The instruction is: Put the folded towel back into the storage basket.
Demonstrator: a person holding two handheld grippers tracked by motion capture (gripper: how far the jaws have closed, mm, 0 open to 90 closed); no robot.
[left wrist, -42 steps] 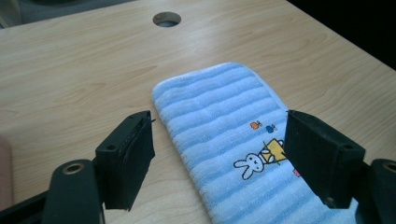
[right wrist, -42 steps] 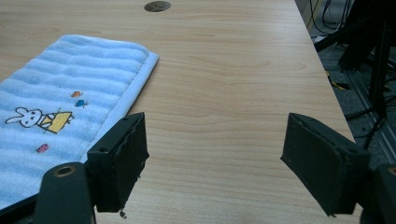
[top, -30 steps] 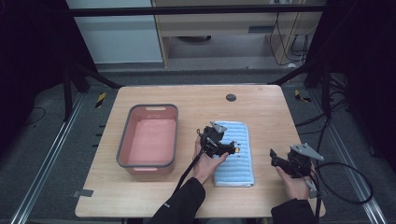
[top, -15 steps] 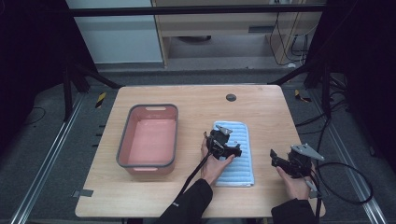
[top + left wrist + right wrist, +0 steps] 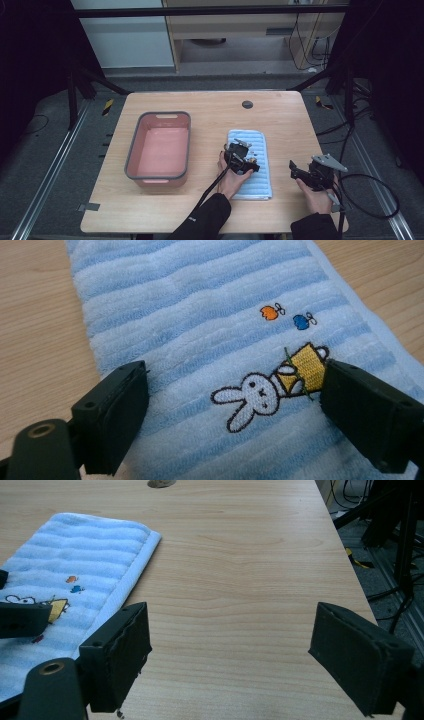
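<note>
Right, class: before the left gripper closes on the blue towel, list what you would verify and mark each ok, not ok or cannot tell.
1. Left gripper jaws open: ok.
2. Towel beneath and between those jaws: ok.
3. Jaws touching the cloth: cannot tell.
4. Right gripper open and off the towel, over bare table: ok.
5. Towel lies flat, folded, on the table: ok.
6. Pink tub standing apart, left of the towel: ok.
</note>
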